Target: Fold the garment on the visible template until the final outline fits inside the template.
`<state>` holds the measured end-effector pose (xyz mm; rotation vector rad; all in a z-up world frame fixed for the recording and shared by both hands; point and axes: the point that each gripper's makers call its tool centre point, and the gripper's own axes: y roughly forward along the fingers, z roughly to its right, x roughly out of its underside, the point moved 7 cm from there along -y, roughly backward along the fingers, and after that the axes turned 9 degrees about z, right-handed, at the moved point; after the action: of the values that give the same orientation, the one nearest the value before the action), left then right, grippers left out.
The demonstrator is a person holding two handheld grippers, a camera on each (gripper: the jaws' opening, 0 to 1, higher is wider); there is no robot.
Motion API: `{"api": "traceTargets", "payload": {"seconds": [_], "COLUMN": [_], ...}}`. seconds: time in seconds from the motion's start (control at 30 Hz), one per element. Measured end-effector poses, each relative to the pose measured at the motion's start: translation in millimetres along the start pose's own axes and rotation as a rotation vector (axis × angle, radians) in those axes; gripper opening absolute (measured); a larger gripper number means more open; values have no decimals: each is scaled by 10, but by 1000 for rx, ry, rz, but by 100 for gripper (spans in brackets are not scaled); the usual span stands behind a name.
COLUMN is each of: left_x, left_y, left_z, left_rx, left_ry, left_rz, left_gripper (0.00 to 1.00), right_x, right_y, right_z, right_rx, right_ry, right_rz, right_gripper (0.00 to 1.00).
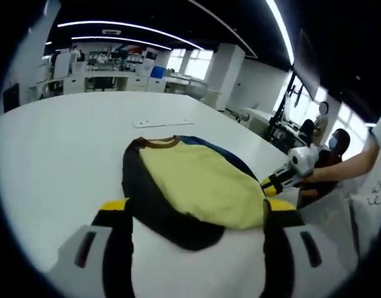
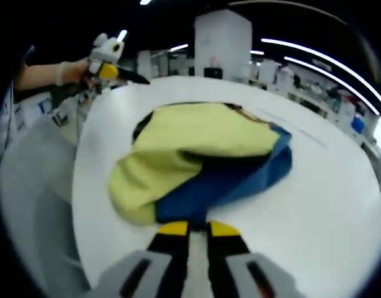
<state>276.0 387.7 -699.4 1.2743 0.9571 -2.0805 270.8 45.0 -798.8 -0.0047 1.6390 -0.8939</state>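
Observation:
A yellow garment [image 1: 197,183] with black sleeves, a brown collar and a blue underside lies bunched on the white table [image 1: 66,155]. My left gripper [image 1: 197,203] is open, its yellow-tipped jaws wide apart in front of the garment's near edge and holding nothing. In the right gripper view the garment [image 2: 197,146] shows a yellow top and a blue lower layer. My right gripper [image 2: 198,228] has its jaws almost together at the blue hem, shut on the garment. The right gripper [image 1: 268,184] meets the garment's right edge. A gloved hand holds the left gripper [image 2: 125,73] up beyond the garment.
A thin pale strip [image 1: 162,123] lies on the table beyond the collar. The table edge [image 2: 79,205] curves along the left of the right gripper view. A seated person [image 1: 336,149] is off the table's right side. Desks and pillars stand far behind.

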Motion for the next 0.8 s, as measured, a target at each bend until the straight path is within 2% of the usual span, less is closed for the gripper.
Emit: {"api": "traceTargets", "payload": {"seconds": [0.3, 0.63, 0.8], "left_x": [35, 83, 101], "left_y": [23, 44, 61], "left_z": [43, 62, 76], "left_rx": [6, 13, 17], "left_ry": [-7, -18, -22], "left_rz": [-7, -14, -16], "left_gripper": [83, 82, 82], "right_x": [-12, -172, -197], "right_y": [-83, -421, -584], "right_z": [-31, -80, -35], "right_rx": [8, 31, 57], "right_ry": [84, 186, 235], "right_rz": [35, 85, 101], "right_gripper": [0, 0, 0]}}
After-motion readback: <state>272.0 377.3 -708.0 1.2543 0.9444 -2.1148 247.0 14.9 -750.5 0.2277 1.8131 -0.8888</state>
